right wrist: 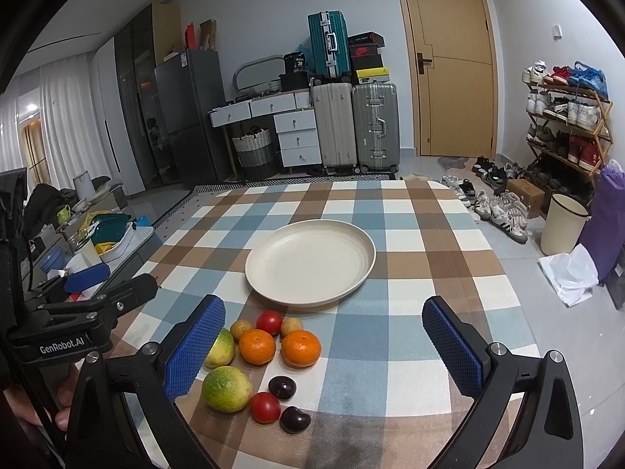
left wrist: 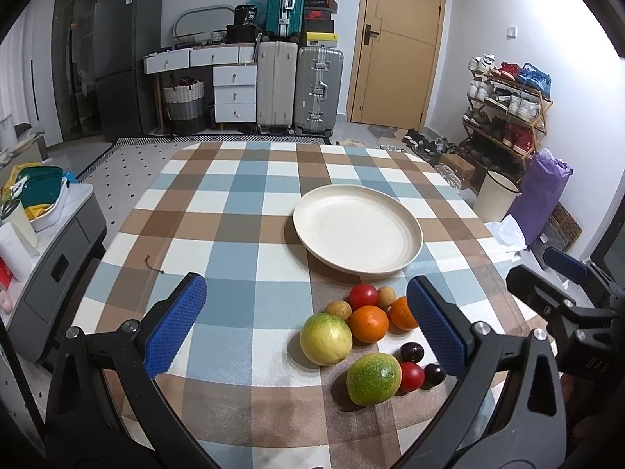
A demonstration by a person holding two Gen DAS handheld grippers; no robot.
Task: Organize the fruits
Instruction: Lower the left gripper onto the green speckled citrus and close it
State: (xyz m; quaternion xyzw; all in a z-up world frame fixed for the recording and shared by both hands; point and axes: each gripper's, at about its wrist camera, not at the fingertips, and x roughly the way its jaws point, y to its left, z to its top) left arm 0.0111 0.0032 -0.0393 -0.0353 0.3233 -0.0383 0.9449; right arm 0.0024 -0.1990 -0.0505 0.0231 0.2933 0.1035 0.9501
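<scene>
Two grippers hover low over a checked table [left wrist: 234, 211], both with jaws spread wide and nothing between the blue pads. Left gripper [left wrist: 306, 328] fills the bottom of its own view; right gripper [right wrist: 324, 346] does the same in the right wrist view. In the left wrist view the right gripper also shows at the right edge, and in the right wrist view the left one sits at the left edge, with fingers of a hand [right wrist: 62, 410] wrapped at its base.

Fruit lies clustered on the cloth near the front edge, lower centre of both views. Nearest: a green fruit [right wrist: 226, 389], a red fruit [right wrist: 265, 407] just beside it, and two dark plums [right wrist: 295, 419] [right wrist: 282, 387]. Behind these: a second green-yellow fruit [left wrist: 325, 339], partly hidden by the pad in the right wrist view, and two oranges [right wrist: 256, 346] [right wrist: 301, 348] side by side. Farther back, touching the oranges: another red fruit [right wrist: 269, 322] flanked by two small tan fruits [right wrist: 240, 329] [right wrist: 291, 326].

Beyond the cluster, near but apart, an empty cream plate [left wrist: 357, 228] sits at mid-table.

Far side of room: suitcases [left wrist: 299, 90] stacked against the wall at top centre, drawers [left wrist: 234, 93] to their left, a door [left wrist: 398, 43] to their right, a shoe rack [left wrist: 508, 109] at the right edge, a dark fridge [left wrist: 125, 62] at upper left.
</scene>
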